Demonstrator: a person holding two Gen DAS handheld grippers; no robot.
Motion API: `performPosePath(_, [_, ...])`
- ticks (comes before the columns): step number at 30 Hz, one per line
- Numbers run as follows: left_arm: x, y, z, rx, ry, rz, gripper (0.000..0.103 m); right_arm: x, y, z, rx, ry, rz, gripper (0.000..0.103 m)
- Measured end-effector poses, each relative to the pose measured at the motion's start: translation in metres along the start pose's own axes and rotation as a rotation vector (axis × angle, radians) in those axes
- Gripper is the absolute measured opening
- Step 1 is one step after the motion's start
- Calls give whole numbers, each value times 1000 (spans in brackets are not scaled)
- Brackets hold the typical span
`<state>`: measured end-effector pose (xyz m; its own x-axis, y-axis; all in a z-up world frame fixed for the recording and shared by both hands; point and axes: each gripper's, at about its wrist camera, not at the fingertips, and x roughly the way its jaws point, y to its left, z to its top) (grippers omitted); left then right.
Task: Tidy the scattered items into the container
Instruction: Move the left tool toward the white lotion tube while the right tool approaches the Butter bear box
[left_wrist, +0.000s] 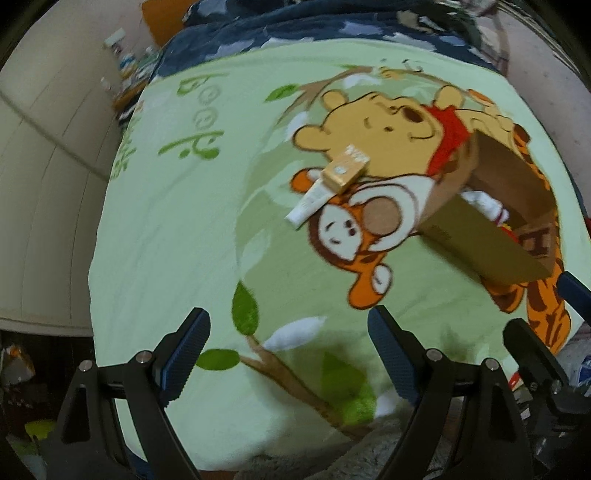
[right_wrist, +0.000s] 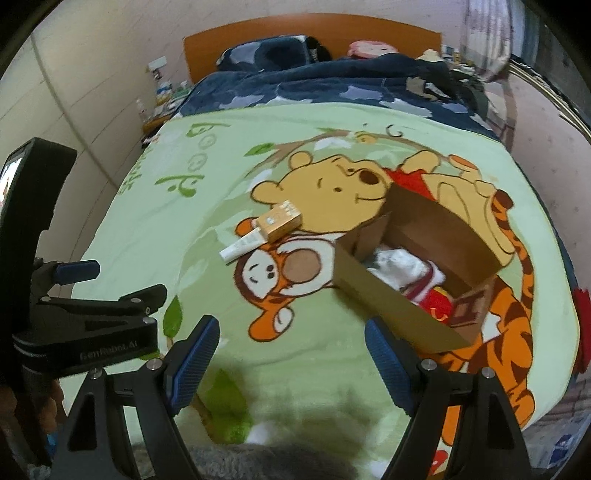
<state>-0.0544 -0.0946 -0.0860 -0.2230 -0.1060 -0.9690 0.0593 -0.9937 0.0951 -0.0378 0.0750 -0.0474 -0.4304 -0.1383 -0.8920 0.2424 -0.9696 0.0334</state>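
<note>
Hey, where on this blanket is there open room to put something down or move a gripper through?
Bare blanket lies left of the white tube and orange box, and in front near both open grippers. It is crowded where those two touch, and inside the cardboard box.

Dim, warm indoor light is being spread evenly over the green blanket (left_wrist: 166, 240). A soft dark shadow (right_wrist: 295, 402) is being cast on its near edge. Both views are being bent strongly at the rims, with black corners. The left view is being smeared by motion blur; fine detail is being lost.
</note>
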Motion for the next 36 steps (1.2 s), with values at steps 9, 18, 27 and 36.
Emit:
performPosePath(9, [82, -5, 31, 149, -13, -38, 88, 40, 16, 14, -22, 38, -17, 83])
performPosePath(18, [200, -43, 86, 432, -56, -128, 88, 90, 7, 1, 35, 94, -95, 83])
performPosePath(27, [282, -40, 116, 420, -27, -105, 89, 148, 15, -10, 74, 140, -92, 83])
performPosePath(36, [297, 50, 121, -16, -1, -21, 90, 174, 34, -14, 43, 185, -47, 83])
